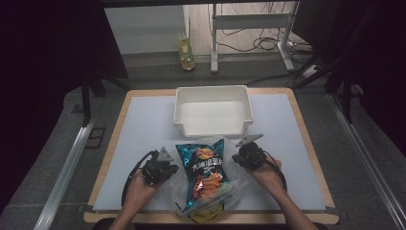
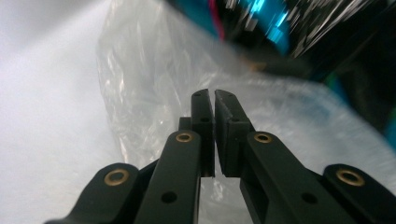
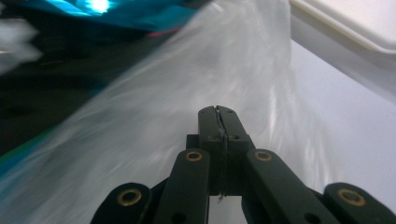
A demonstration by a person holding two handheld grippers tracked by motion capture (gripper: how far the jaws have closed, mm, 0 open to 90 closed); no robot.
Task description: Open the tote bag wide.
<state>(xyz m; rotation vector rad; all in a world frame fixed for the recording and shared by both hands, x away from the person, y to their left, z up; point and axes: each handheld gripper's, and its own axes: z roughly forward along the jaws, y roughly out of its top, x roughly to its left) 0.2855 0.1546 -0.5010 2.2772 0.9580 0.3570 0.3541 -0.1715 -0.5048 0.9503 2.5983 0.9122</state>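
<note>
Clear plastic bag (image 1: 178, 184) around chip packet (image 1: 207, 168): light, limp, slippery film. Left gripper (image 2: 214, 100) and right gripper (image 3: 217, 113) fingers clamp opposite bag edges, best gripped at the rim.

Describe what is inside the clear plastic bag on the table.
A blue chip packet sticks out of the clear plastic bag, with something yellow near its bottom end. What lies underneath the packet is covered.
</note>
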